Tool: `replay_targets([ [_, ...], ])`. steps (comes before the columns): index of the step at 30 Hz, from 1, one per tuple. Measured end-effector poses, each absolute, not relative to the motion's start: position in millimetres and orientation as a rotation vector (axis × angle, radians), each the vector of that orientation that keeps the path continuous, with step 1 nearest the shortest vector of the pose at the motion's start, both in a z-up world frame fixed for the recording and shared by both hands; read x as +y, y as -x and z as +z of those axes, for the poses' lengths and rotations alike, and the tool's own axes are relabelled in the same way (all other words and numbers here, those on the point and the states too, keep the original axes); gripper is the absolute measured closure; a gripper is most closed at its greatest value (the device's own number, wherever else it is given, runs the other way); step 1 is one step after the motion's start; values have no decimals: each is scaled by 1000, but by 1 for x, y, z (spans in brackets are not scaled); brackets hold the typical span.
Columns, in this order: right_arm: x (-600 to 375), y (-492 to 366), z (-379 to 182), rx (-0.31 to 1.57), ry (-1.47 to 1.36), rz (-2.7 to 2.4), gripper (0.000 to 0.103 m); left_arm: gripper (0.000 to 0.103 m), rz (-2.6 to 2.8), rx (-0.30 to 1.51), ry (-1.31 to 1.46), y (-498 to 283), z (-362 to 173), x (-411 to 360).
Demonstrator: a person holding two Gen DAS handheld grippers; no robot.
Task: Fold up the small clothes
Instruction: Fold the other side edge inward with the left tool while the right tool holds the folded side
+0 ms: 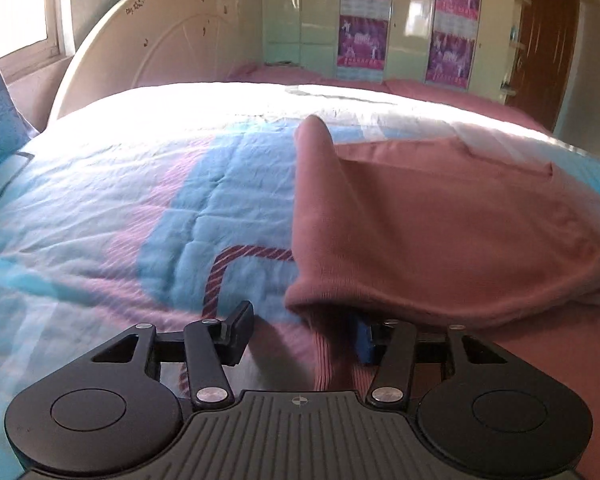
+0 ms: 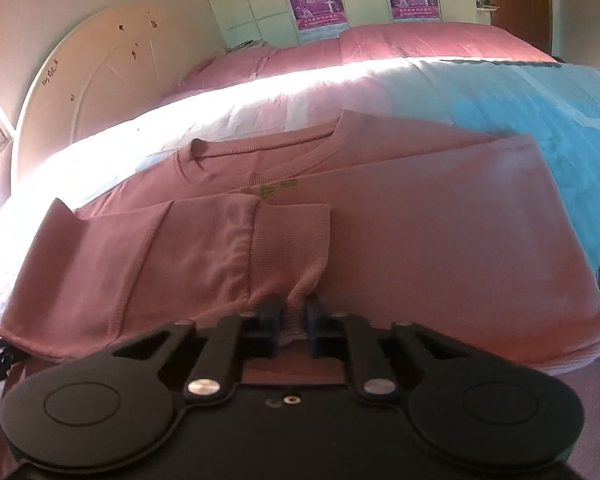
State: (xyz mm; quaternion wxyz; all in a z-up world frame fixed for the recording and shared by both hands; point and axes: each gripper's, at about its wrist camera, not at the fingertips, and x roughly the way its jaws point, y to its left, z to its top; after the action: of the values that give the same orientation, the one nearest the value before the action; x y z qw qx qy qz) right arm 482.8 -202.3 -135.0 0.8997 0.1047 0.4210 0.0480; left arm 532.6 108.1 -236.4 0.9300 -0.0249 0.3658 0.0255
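The right gripper pinches the ribbed hem of the pink sweater — it lies on the blue-and-pink quilt. The left gripper stands part open, sweater fabric draped over one finger — not clamped.

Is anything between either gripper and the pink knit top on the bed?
Nothing visible. The right gripper is already shut on the ribbed hem of the pink knit top. The left gripper has a fold of the same cloth between its open jaws, over the blue and pink quilt.
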Motion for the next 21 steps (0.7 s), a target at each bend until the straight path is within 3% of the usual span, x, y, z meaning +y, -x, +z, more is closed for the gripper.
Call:
replay_targets([
  [2, -198, -480, -123, 839, -167, 108, 95, 82, 39, 742, 58, -535, -238, 109],
  [4, -198, -469, -100, 747, -130, 100, 95, 90, 3, 750, 66, -539, -242, 112],
  [7, -214, -451, -73, 623, -108, 17, 95, 93, -19, 744, 19, -538, -243, 106],
  [11, -236, -456, -102, 755, -84, -17, 97, 93, -22, 744, 27, -538, -243, 105],
  [21, -236, -441, -107, 752, -113, -20, 97, 93, -44, 745, 14, -532, -239, 106],
])
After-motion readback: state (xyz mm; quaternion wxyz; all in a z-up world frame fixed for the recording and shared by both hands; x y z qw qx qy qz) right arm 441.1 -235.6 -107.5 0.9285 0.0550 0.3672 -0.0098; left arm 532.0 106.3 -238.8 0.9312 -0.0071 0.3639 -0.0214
